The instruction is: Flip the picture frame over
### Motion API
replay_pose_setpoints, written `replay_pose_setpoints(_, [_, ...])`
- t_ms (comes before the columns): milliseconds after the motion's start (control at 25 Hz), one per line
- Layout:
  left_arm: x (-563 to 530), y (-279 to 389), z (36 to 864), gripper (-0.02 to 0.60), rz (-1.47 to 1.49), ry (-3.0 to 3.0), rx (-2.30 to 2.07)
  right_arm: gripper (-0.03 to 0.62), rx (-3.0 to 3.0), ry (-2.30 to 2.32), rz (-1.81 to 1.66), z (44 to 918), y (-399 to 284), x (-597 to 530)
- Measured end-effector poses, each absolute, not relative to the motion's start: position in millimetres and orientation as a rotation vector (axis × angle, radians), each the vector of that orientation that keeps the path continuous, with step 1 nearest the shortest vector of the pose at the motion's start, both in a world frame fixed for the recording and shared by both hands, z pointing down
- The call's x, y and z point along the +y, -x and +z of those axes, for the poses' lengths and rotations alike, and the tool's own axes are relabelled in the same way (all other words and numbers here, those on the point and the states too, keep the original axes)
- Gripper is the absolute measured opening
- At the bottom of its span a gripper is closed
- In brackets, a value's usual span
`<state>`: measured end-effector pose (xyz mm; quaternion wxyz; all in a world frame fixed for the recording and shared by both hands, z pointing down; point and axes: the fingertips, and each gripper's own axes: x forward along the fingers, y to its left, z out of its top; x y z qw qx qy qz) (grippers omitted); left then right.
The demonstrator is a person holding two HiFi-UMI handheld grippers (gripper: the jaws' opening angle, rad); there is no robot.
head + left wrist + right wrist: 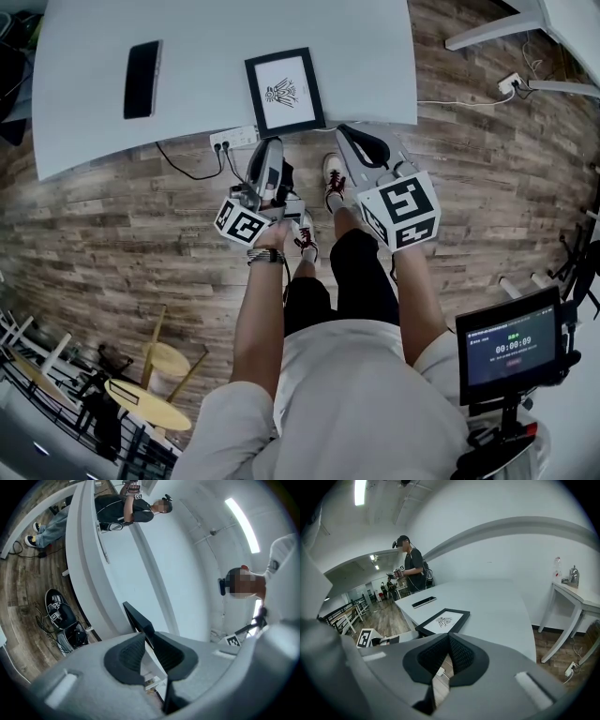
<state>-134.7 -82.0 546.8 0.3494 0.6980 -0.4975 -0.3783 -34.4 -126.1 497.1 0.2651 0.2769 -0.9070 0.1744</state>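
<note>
Left gripper [271, 142] and right gripper [347, 130] both closed, side by side

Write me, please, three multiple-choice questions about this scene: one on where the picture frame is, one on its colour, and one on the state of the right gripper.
1. Where is the picture frame?
A. on a shelf
B. on the table, at its near edge
C. held up in the air

2. What colour is its border?
A. black
B. red
C. gold

3. How are the fingers of the right gripper?
A. wide apart
B. closed on a pen
C. together, with nothing between them

Answers:
1 B: the head view shows it lying flat at the table's near edge, with the drawing facing up.
2 A: a black border surrounds the white sheet.
3 C: the right gripper view shows the fingers meeting at their tips, with nothing held.
</note>
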Motion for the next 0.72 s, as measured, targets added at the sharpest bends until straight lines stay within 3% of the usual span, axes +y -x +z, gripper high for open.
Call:
replay_pose_setpoints(160, [-81.6,125.6,552.3,0.078,-0.889,-1.837,-1.299,0.003,-2.443,-0.756,0.473,499.4,30.6,-126.0])
replay_pose_setpoints(720, [-80.7,108.8,573.1,0.077,-0.566,-1.908,-1.344,0.003,-2.439,-0.775,0.488,502.4,28.5,-130.0])
